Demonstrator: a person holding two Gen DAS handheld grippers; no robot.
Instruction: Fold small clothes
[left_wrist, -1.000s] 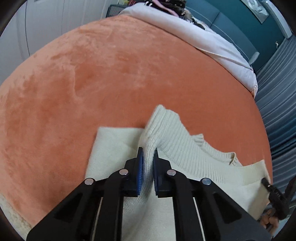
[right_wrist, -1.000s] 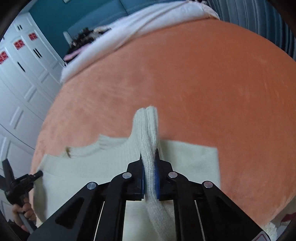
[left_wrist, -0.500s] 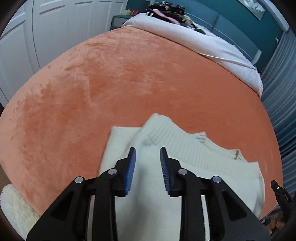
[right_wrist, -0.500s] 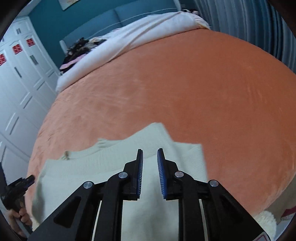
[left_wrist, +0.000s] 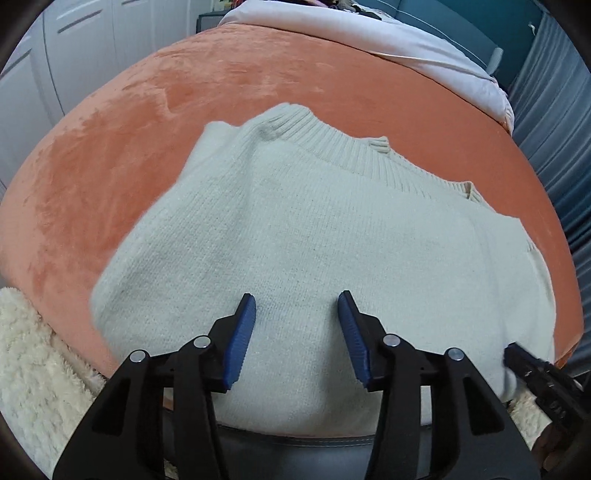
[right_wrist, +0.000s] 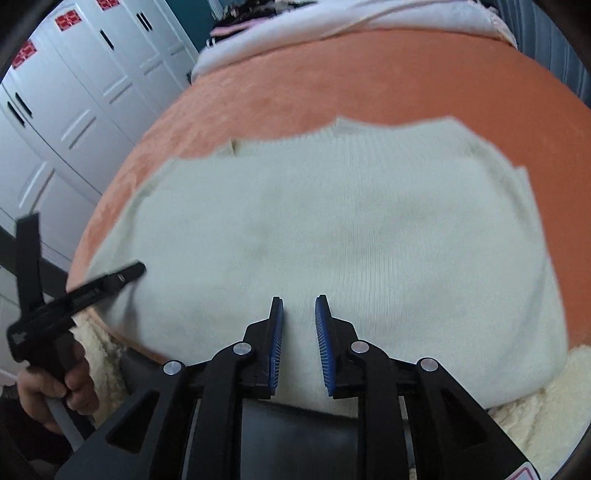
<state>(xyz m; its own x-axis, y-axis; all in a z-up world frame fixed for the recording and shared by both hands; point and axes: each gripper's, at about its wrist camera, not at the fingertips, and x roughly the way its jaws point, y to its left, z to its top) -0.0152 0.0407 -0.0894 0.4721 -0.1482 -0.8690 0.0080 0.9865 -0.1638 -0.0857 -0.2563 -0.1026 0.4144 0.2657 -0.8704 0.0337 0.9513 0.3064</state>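
Sweater (left_wrist: 332, 240) flat on bed, under both claws

The cream sweater (right_wrist: 332, 229) is smeared by motion blur in the right wrist view, its knit and far edge soft. Its near hem is covered by the right tongs (right_wrist: 299, 343) there and by the left tongs (left_wrist: 297, 339) in the left wrist view. The person's hand (right_wrist: 55, 391) is cut by the picture's left edge.
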